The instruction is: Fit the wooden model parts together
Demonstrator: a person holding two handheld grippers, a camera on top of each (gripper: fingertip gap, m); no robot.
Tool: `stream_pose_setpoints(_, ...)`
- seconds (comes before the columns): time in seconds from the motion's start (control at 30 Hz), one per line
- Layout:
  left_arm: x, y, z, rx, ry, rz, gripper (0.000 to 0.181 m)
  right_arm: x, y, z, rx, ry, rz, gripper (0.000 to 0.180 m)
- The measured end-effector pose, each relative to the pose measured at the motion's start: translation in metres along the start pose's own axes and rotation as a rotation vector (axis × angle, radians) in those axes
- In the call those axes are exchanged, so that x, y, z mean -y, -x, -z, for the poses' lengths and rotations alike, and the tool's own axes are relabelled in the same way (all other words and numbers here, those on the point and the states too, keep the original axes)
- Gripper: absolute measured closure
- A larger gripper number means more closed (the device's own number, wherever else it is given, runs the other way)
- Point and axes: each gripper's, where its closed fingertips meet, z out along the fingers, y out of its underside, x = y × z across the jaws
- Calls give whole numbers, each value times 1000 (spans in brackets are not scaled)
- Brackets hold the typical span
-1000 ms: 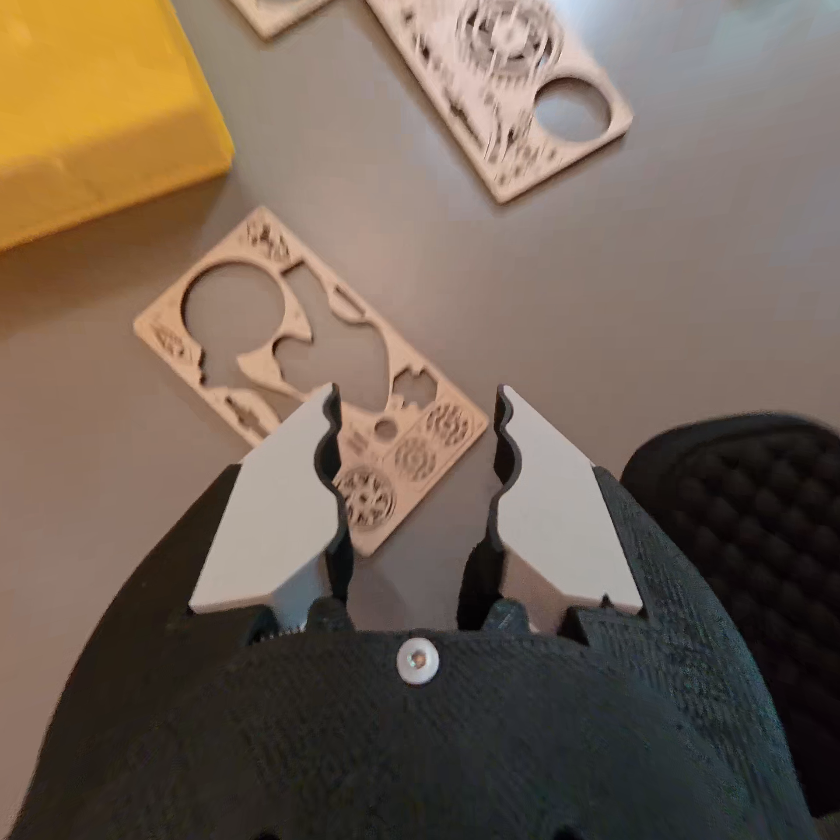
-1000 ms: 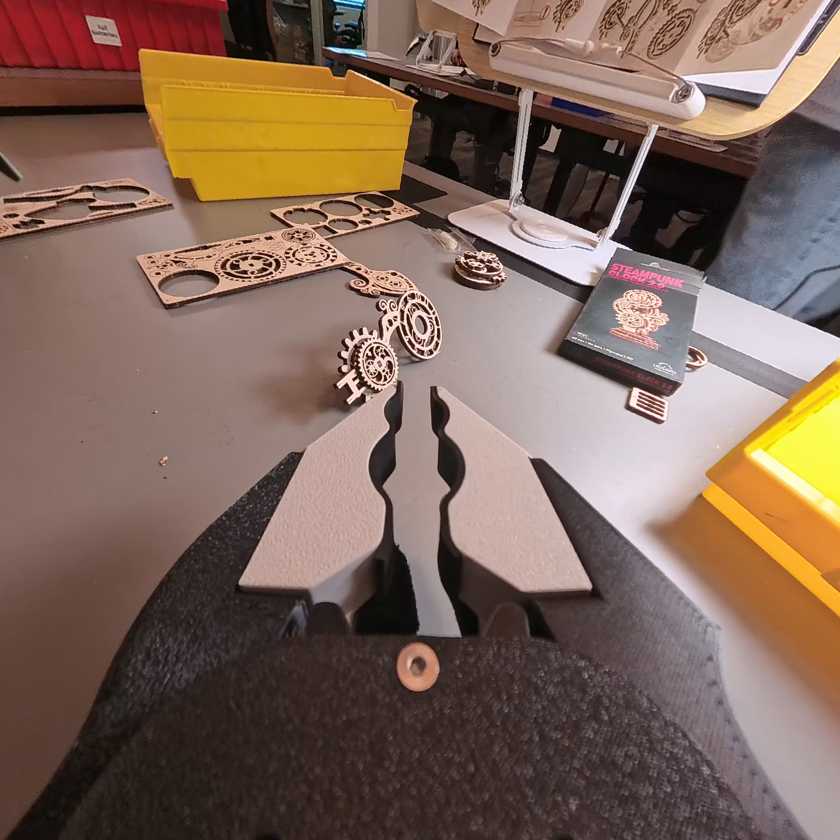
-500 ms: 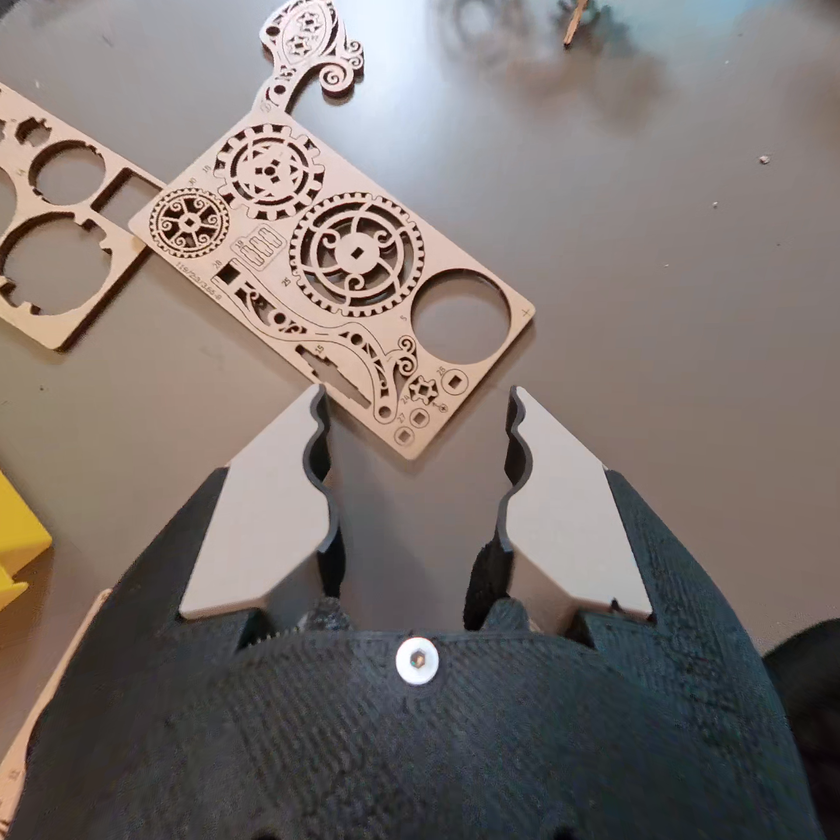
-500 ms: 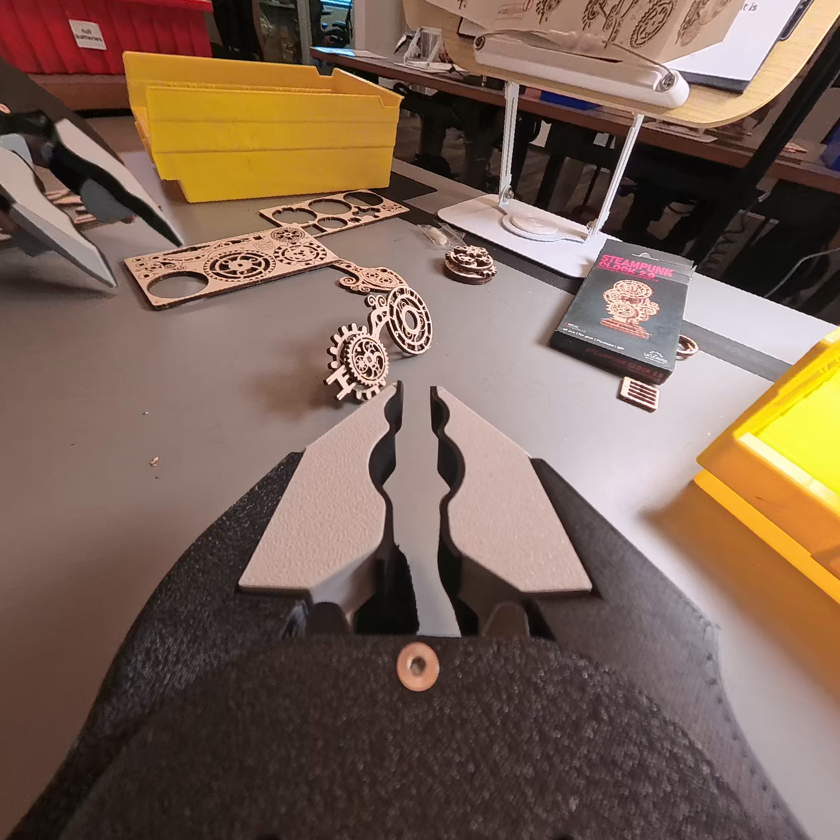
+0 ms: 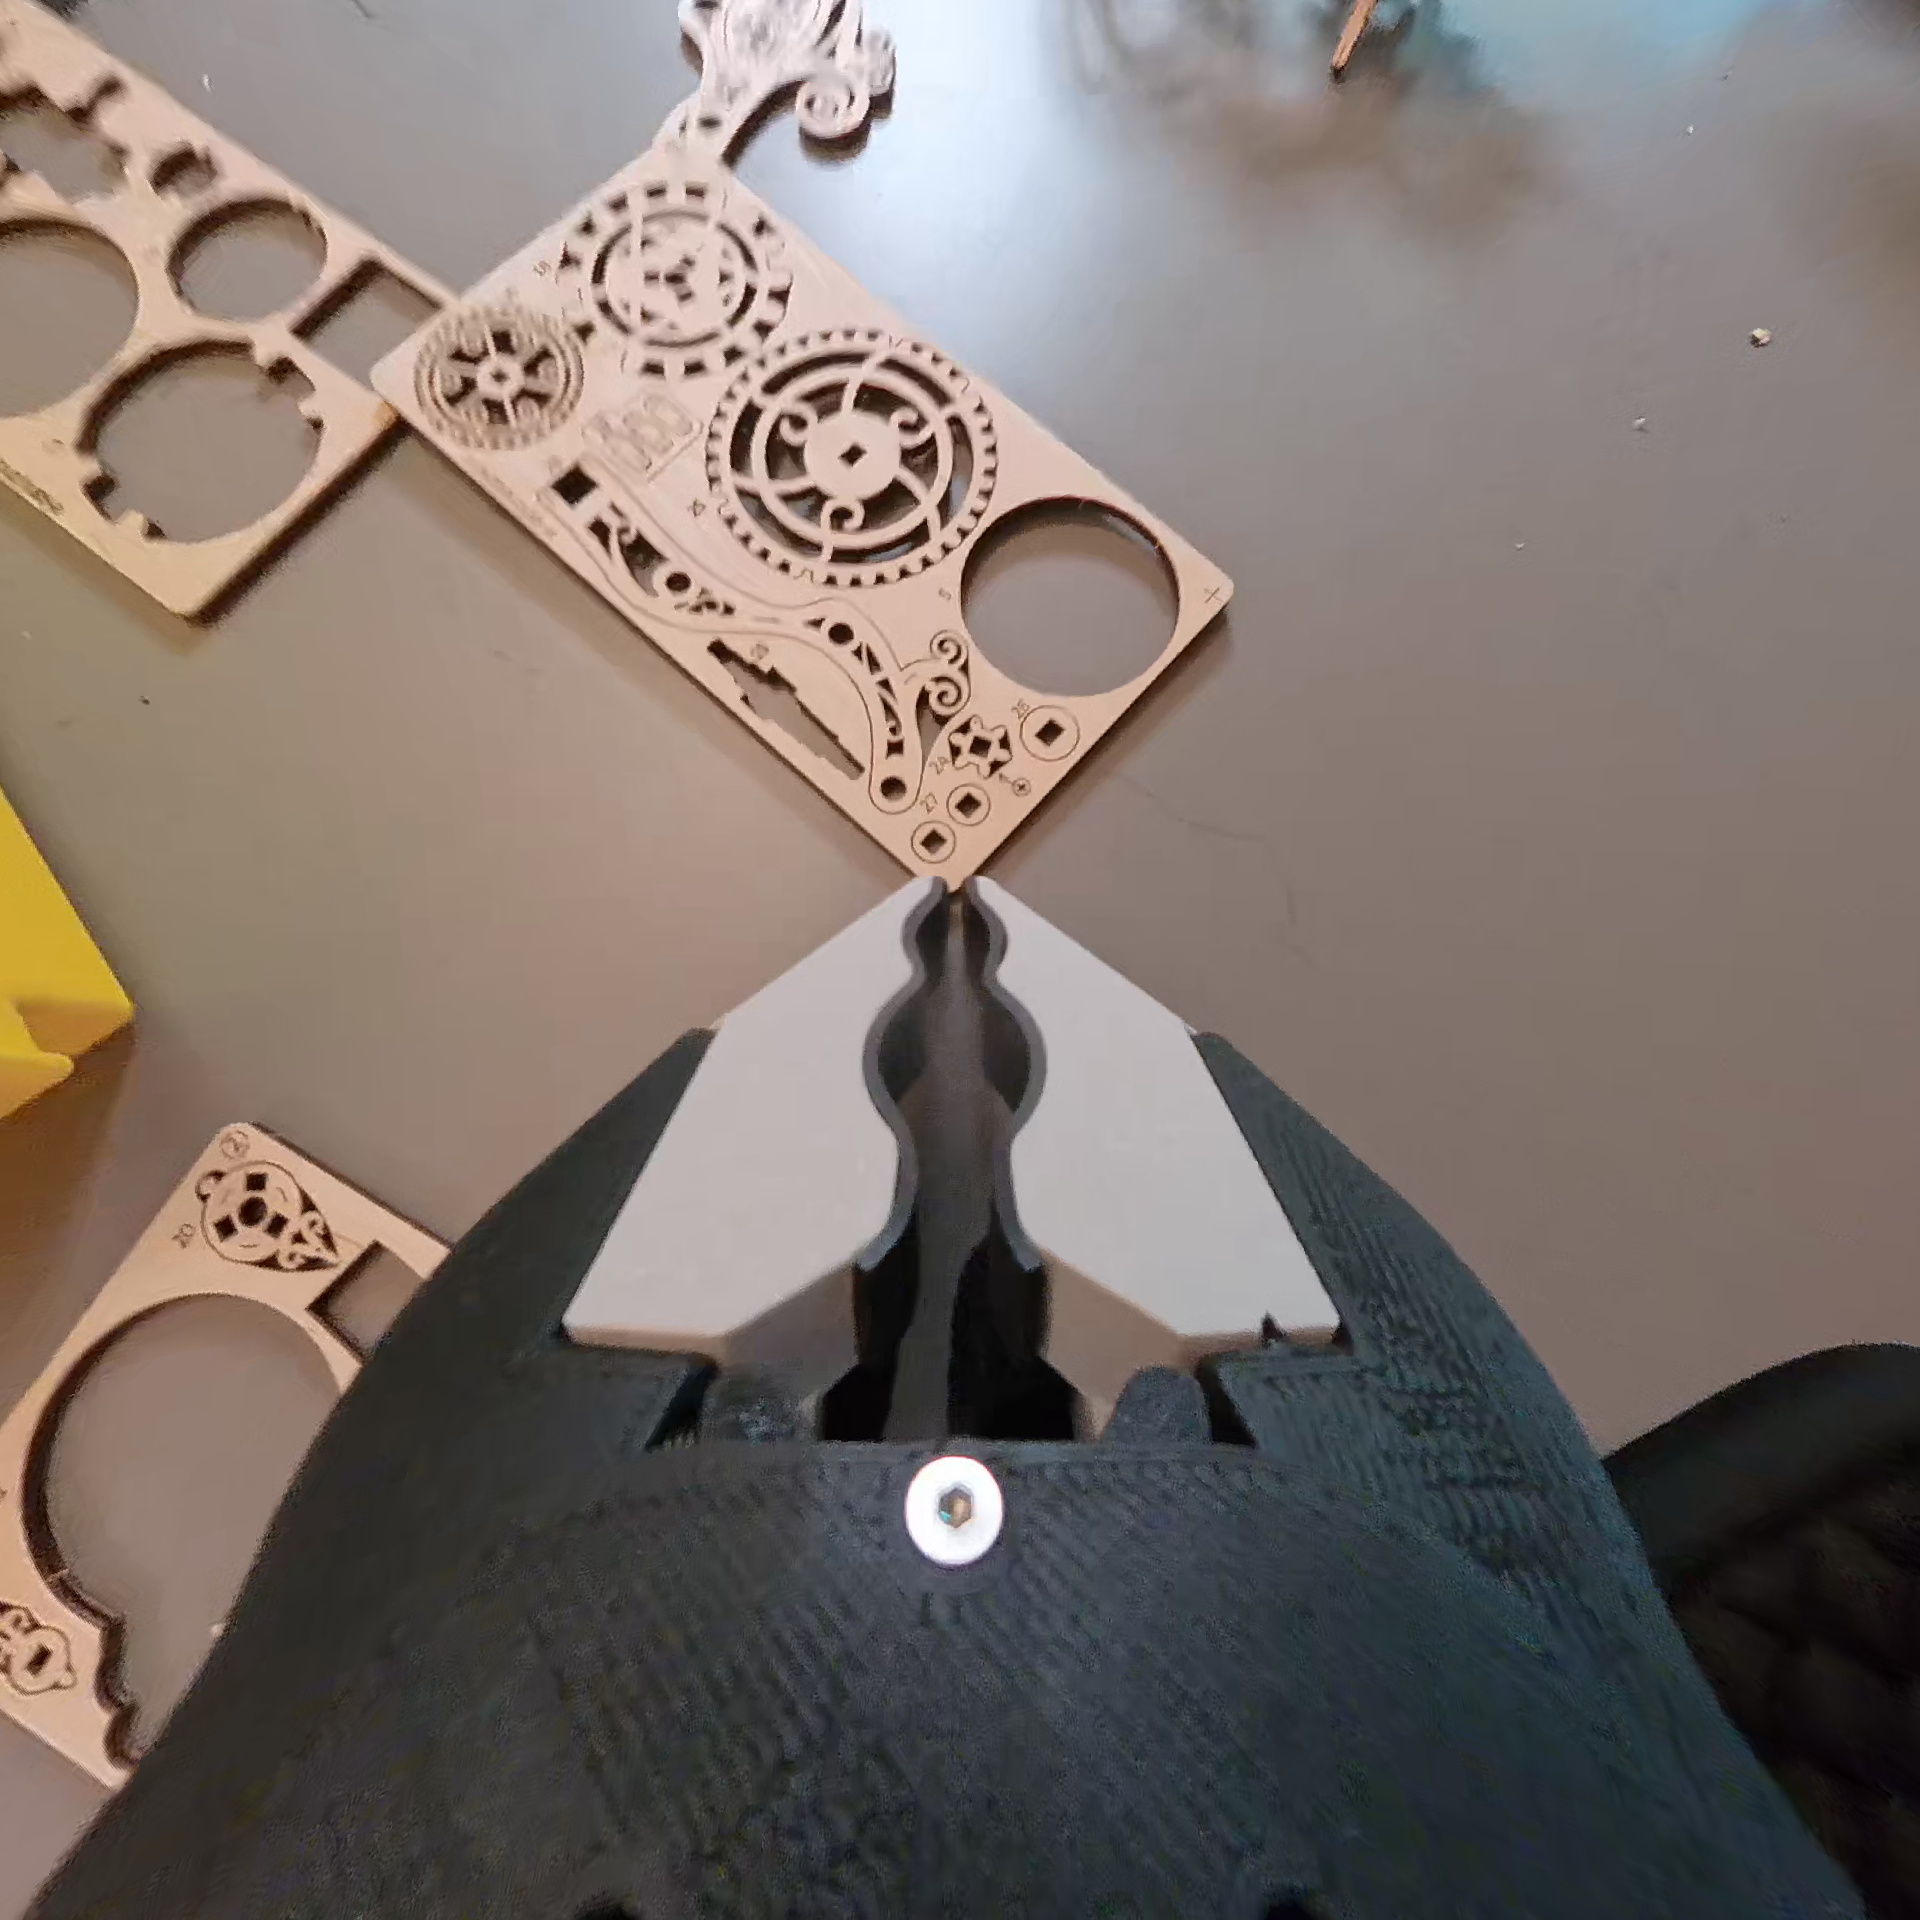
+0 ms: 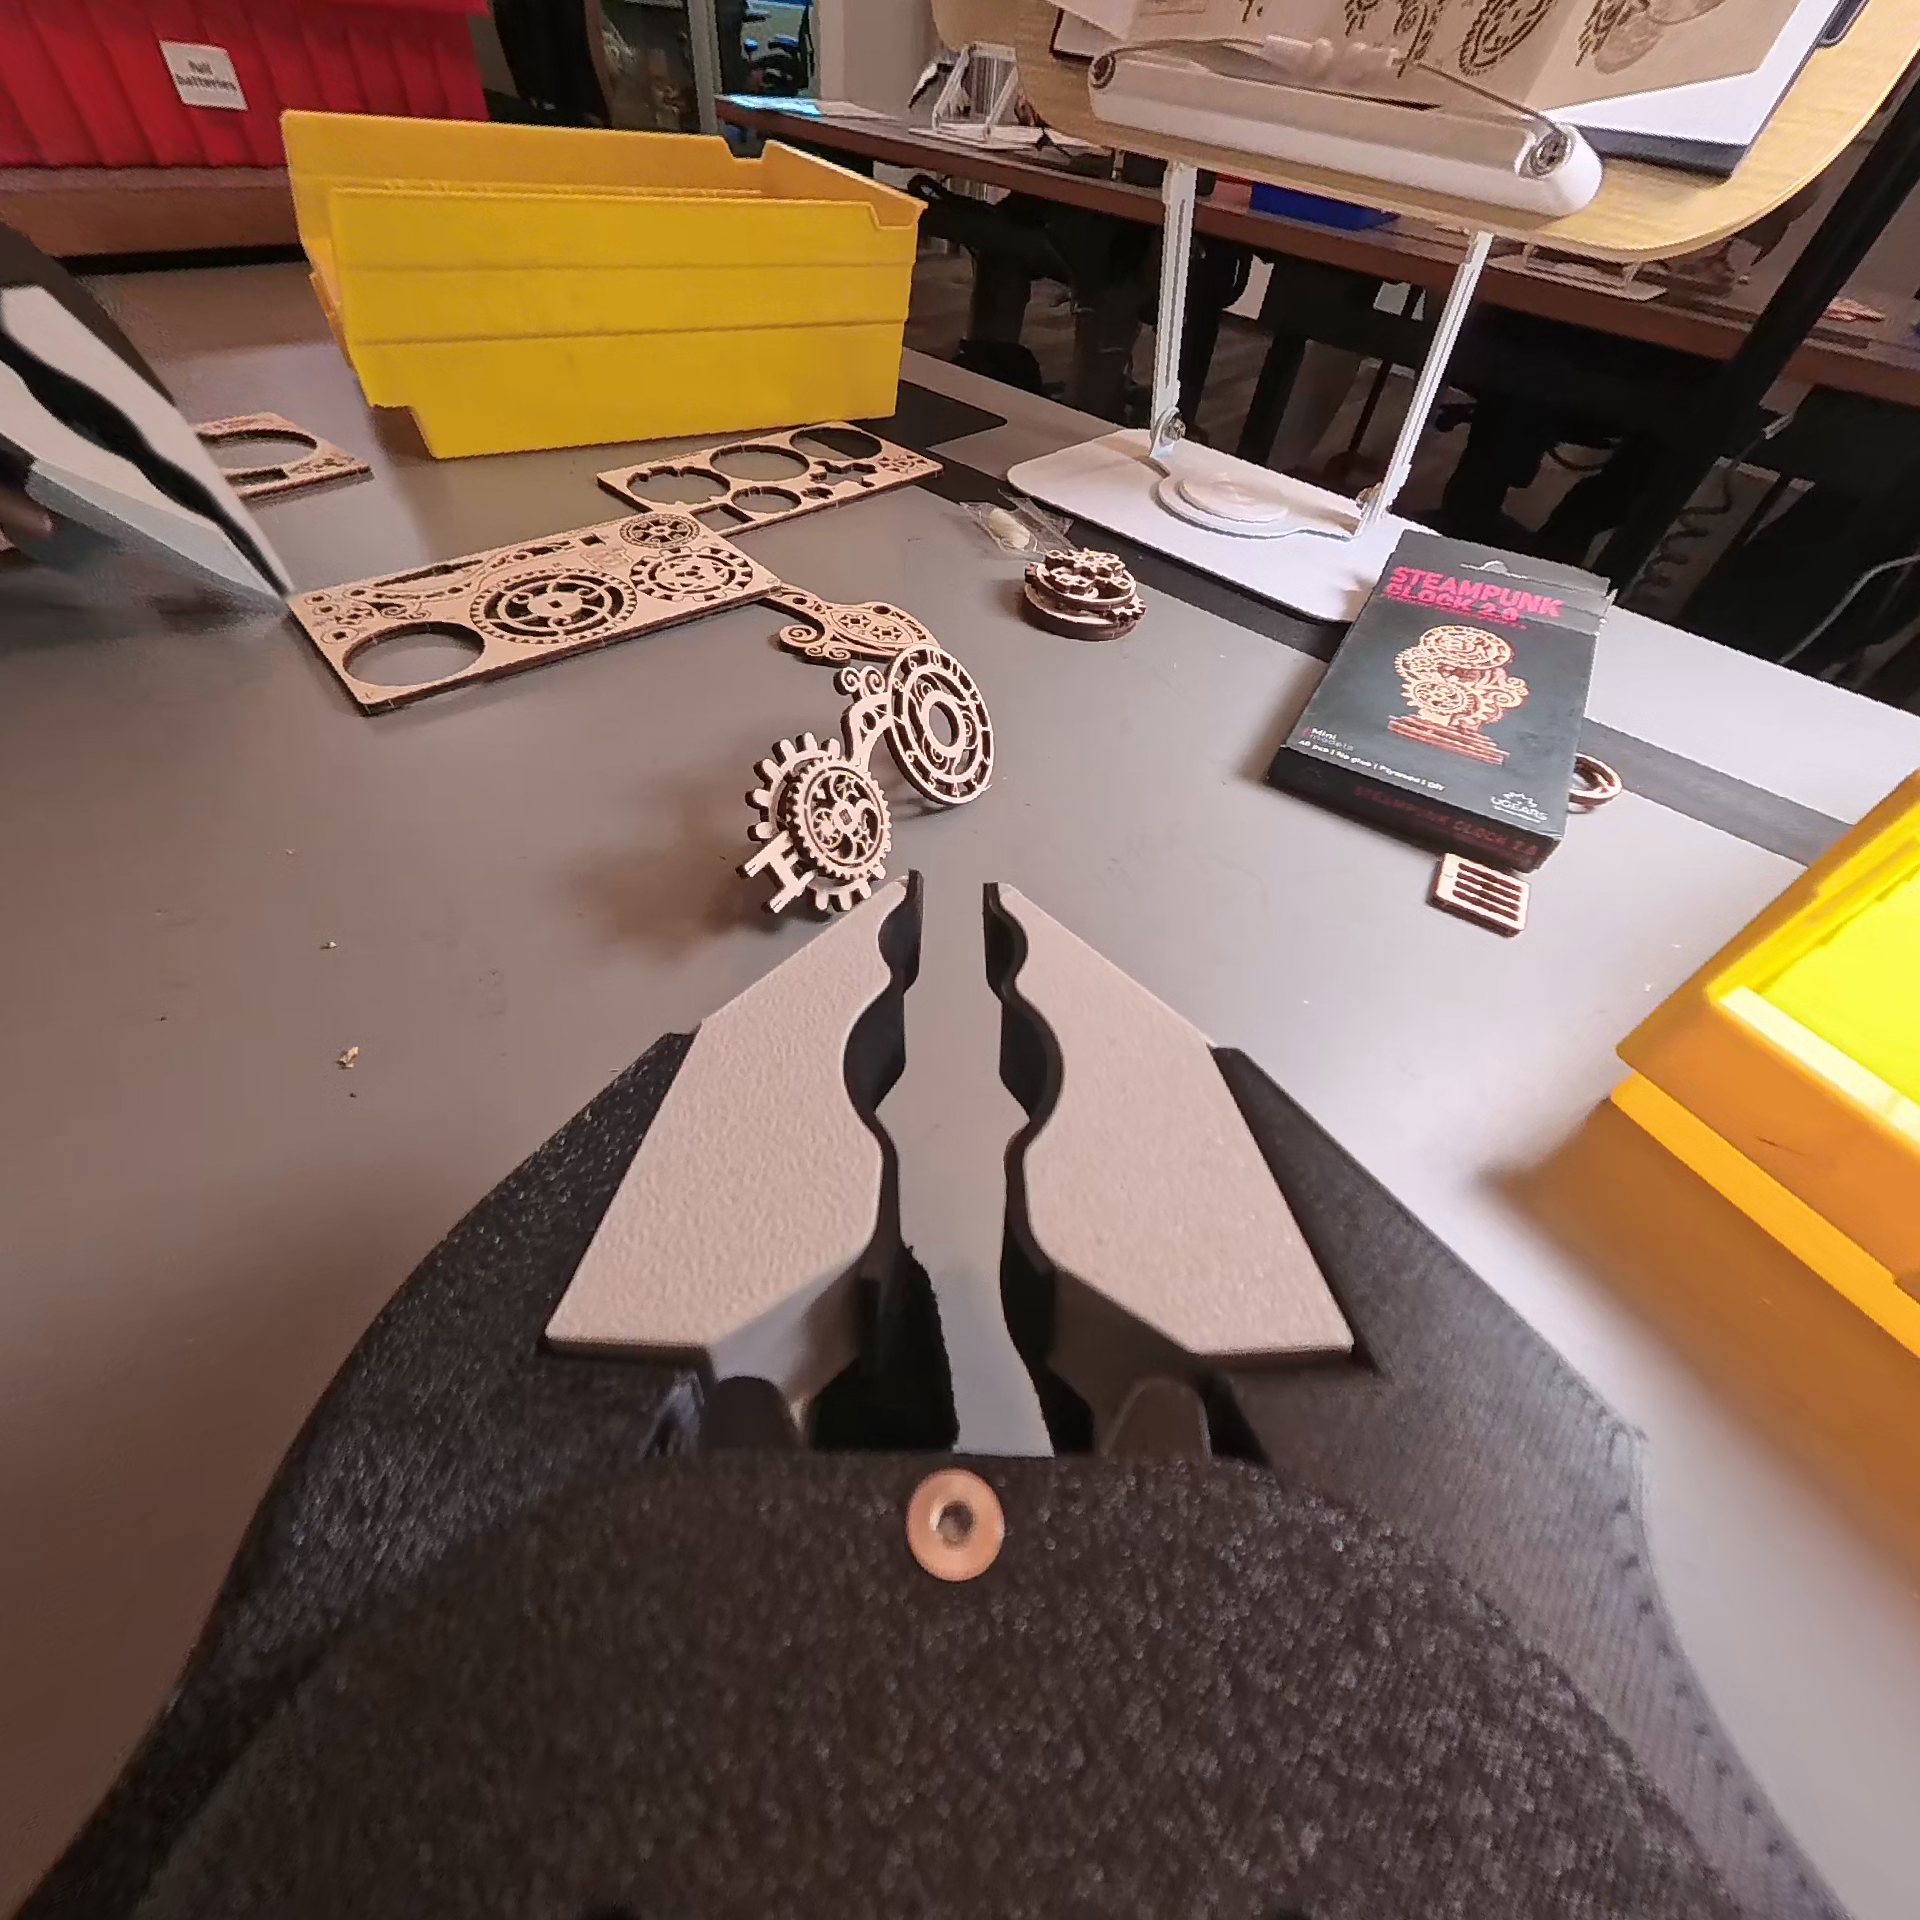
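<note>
Meanwhile, on a grey table [image 6: 312, 935], the left gripper [image 5: 954, 889] hangs with its two fingertips drawn together, nothing between them, poised just beside the near corner of a laser-cut wooden sheet [image 5: 1195, 608] that lies flat. That sheet bears two large gears, a smaller one and one round cut-out; from the right wrist view the same sheet [image 6: 353, 613] shows at left, with the left gripper's tips [image 6: 272, 587] at its end.

A second sheet [image 5: 156, 582], mostly emptied of parts, lies beside the first, their edges close or touching. A third, hollowed sheet [image 5: 312, 1236] rests near the left gripper's body.

The right gripper [image 6: 951, 891] hovers low over the table, its jaws parted by a narrow gap and holding nothing. Just ahead of it stands a partly built gear assembly [image 6: 862, 769], two toothed wheels joined by a scrolled bracket. Farther off sit a small round wooden subassembly [image 6: 1081, 592], a dark product box [image 6: 1444, 707], stacked yellow bins [image 6: 613, 281] and a white stand [image 6: 1247, 488].
</note>
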Motion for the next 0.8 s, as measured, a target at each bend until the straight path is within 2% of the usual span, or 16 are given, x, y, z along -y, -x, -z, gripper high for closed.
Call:
stream_pose_setpoints(0.03,4,-2,2,-4,-25,-24,177,0,0,0,2,-1,-1,171)
stream_pose_setpoints(0.1,13,-7,4,-24,-56,-66,159,0,1,0,6,0,-2,171)
stream_pose_setpoints(0.23,28,-16,-5,-70,-45,-173,138,1,2,0,5,-2,3,171)
stream_pose_setpoints(0.27,30,-19,-9,-87,-36,-205,138,1,1,1,3,-3,5,171)
stream_pose_setpoints(0.47,30,-44,-29,-188,33,-398,143,2,-2,5,-12,-11,0,171)
stream_pose_setpoints(0.57,30,-47,-33,-204,59,-390,155,2,-2,5,-9,-12,-2,171)
stream_pose_setpoints(0.67,26,-46,-32,-188,88,-377,176,2,-1,5,-6,-10,5,171)
stream_pose_setpoints(0.8,20,-46,-27,-141,88,-315,179,2,-1,5,-2,-13,3,171)
